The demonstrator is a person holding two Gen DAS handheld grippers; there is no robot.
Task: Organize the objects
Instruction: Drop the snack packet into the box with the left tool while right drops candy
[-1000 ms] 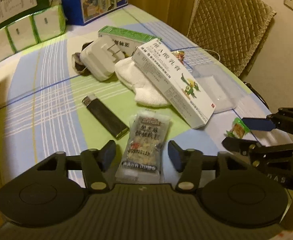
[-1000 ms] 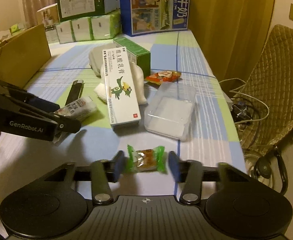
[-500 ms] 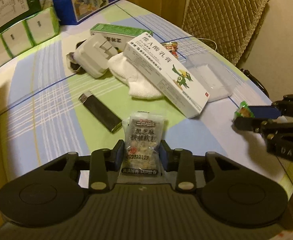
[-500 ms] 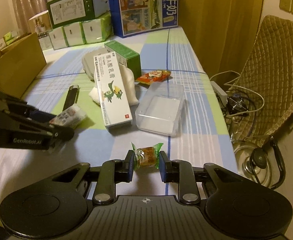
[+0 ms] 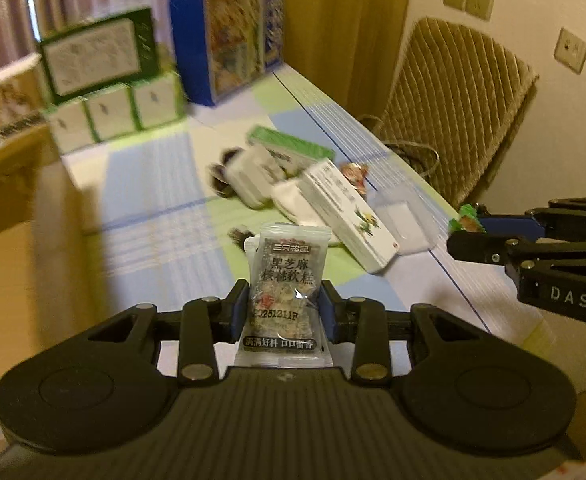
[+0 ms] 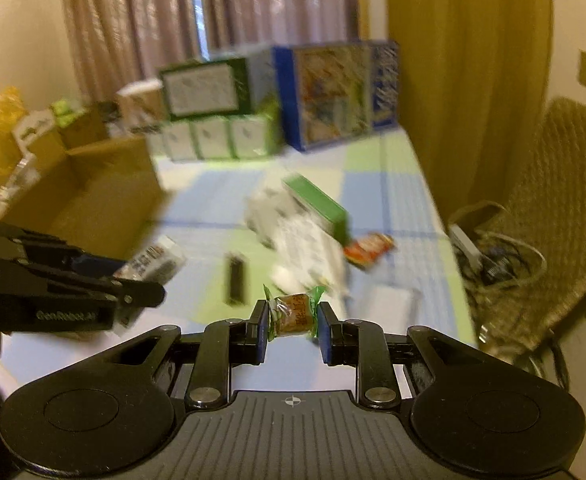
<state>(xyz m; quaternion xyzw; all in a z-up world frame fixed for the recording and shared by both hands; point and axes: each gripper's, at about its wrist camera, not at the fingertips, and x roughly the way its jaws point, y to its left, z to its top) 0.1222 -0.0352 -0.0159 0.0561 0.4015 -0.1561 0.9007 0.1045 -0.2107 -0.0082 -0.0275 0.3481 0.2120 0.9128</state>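
Observation:
My left gripper point(image 5: 284, 307) is shut on a clear snack packet point(image 5: 287, 280) with dark print, held upright above the table. My right gripper point(image 6: 291, 326) is shut on a small green-wrapped candy point(image 6: 293, 315), also lifted off the table. In the left wrist view the right gripper point(image 5: 467, 229) comes in from the right with the candy point(image 5: 466, 220) at its tip. The right wrist view has the left gripper point(image 6: 133, 282) at the left with the snack packet point(image 6: 155, 262) in it. A clear plastic box point(image 5: 403, 216) lies on the cloth.
On the checked tablecloth point(image 5: 165, 216) lie a long white carton point(image 5: 349, 216), a green carton point(image 6: 317, 208), a white cloth, a charger, a dark lighter point(image 6: 235, 278) and a red packet point(image 6: 369, 250). A cardboard box point(image 6: 93, 196) stands left. Cartons line the back. A padded chair point(image 5: 453, 108) stands right.
Both grippers closed on their items a second ago and have since lifted them off the table. The views have tilted up toward the back of the table and are blurred.

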